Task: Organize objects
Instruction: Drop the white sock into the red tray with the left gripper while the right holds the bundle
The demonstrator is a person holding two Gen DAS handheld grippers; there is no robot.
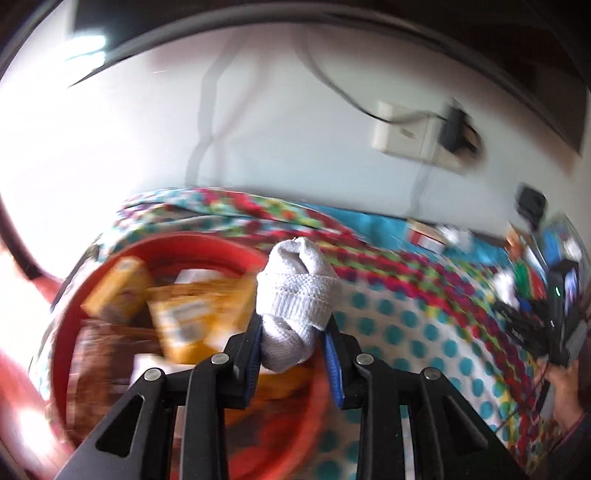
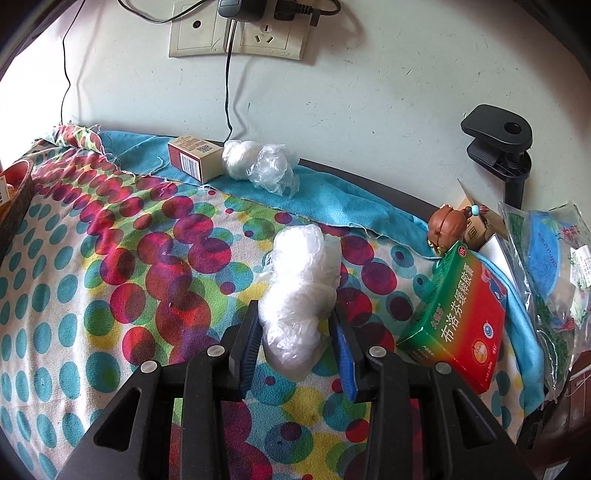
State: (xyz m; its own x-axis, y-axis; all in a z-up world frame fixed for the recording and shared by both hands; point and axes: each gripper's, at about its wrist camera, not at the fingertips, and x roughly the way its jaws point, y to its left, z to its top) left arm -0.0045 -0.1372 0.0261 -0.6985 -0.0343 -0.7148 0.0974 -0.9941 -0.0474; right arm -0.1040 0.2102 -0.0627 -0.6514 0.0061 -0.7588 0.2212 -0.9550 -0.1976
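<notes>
The left gripper [image 1: 291, 332] is clenching a rolled white sock [image 1: 295, 295] above the rim of a red basin [image 1: 207, 245] that is holding yellow boxes [image 1: 122, 291], all blurred and seen only in the left wrist view. The right gripper [image 2: 295, 332] is straddling a crumpled clear plastic bag bundle [image 2: 301, 291] lying on the dotted cloth [image 2: 110, 277]; whether its blue pads are pressing it I cannot tell. Only the right wrist view is showing the green-red medicine box [image 2: 458, 325], small brown carton [image 2: 194, 157], second plastic wad [image 2: 262, 164], brown figurine [image 2: 445, 227], wall sockets [image 2: 240, 33] and black clamp [image 2: 498, 144].
</notes>
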